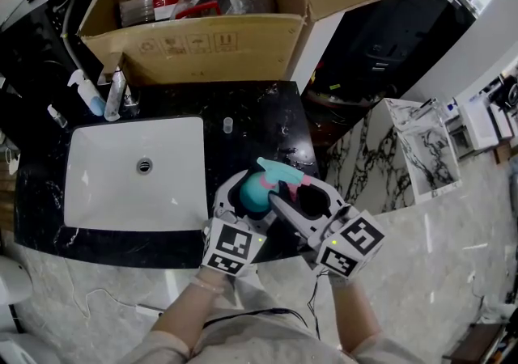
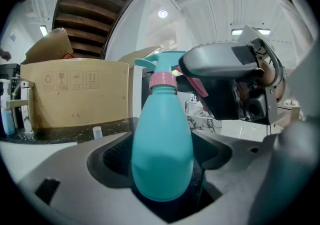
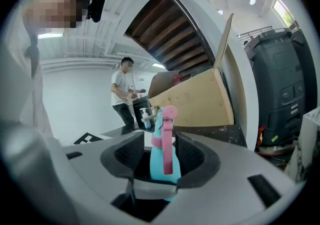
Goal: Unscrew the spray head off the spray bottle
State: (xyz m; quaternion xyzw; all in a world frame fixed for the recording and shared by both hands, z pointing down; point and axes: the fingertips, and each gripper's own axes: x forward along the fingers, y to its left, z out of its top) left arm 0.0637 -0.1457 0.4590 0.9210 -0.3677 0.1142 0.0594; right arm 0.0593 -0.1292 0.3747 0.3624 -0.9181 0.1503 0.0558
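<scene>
Teal spray bottle [image 2: 162, 144] upright over front right corner of counter [image 1: 259, 112], body clamped in left tongs [image 2: 165, 164]. Spray head [image 3: 161, 119] with pink trigger [image 3: 166, 141] sits between right tongs [image 3: 161, 155], jaws apart, pads not pressing. No print legible on bottle. Cardboard box [image 1: 194, 51] behind shows handling pictograms only: recycle, fragile, umbrella, arrows up. White sink [image 1: 97, 192] to left. Pump bottle [image 1: 87, 91] and small clear cup [image 1: 228, 124] near box.
</scene>
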